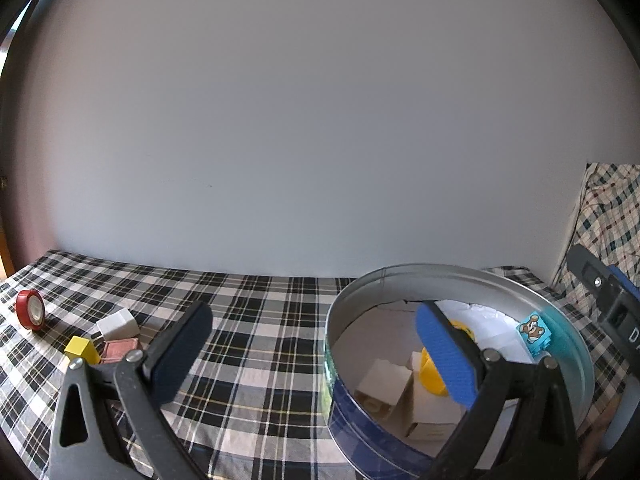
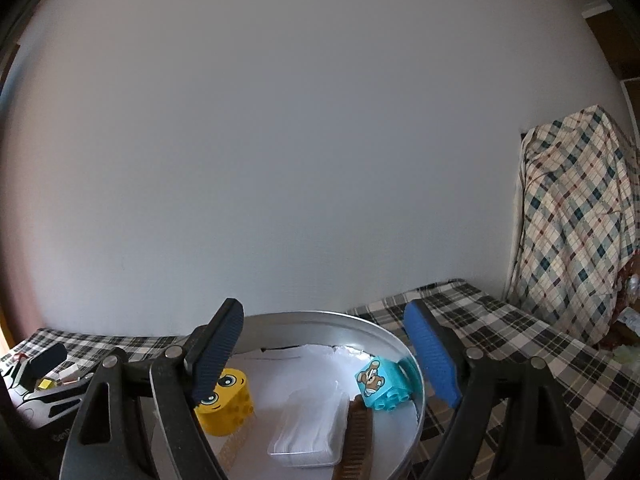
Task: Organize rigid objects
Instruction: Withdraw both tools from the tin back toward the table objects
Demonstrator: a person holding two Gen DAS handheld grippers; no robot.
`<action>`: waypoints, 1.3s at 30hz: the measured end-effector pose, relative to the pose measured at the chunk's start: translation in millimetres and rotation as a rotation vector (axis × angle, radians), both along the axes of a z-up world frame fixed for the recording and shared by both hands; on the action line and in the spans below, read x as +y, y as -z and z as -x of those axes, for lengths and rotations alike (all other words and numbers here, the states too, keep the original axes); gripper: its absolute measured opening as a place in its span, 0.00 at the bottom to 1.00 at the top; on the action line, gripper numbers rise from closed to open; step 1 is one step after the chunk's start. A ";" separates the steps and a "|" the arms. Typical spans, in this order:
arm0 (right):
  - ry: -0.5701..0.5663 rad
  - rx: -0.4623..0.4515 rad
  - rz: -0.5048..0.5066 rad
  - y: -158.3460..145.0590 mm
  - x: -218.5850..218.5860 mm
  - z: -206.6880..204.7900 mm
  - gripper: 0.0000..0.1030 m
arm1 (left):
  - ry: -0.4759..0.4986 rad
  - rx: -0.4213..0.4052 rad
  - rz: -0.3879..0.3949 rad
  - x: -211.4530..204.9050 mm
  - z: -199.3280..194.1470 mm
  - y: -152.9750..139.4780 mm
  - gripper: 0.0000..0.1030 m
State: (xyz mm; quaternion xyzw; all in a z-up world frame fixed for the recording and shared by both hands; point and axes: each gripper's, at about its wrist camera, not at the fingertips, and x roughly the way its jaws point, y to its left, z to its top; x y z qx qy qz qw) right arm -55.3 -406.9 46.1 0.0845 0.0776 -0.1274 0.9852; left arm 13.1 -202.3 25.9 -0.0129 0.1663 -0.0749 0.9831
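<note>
Low in the right wrist frame, the teal bear block [image 2: 380, 384] lies inside the round tin [image 2: 396, 344], below and between the right gripper's [image 2: 326, 354] wide-open, empty fingers, which point nearly level over it.

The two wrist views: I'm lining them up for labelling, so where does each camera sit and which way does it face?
Left wrist: rides the left claw, facing the wall across the plaid table; its fingers straddle the round tin wall.
Right wrist: rides the right claw, open above the tin.
Shared: tin, teal bear block, yellow block.
</note>
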 end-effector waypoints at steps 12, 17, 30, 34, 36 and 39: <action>-0.010 0.009 0.040 1.4 8.7 1.2 0.82 | 0.048 -0.009 -0.086 -17.8 10.9 -1.6 1.00; 0.007 0.009 0.021 2.9 3.4 2.4 0.82 | 0.061 -0.005 -0.127 -22.7 14.9 -1.1 1.00; 0.041 -0.001 0.035 0.8 24.8 15.0 0.82 | 0.026 -0.020 -0.056 7.4 21.8 -3.5 1.00; 0.054 -0.003 0.019 0.6 25.5 20.4 0.82 | 0.022 -0.020 -0.057 17.4 22.8 -2.8 1.00; 0.078 -0.012 0.006 0.7 24.9 25.2 0.82 | 0.019 -0.022 -0.056 24.7 23.4 -2.6 1.00; 0.118 -0.028 0.007 0.0 26.7 31.4 0.82 | 0.007 -0.021 -0.053 33.5 23.8 -2.4 1.00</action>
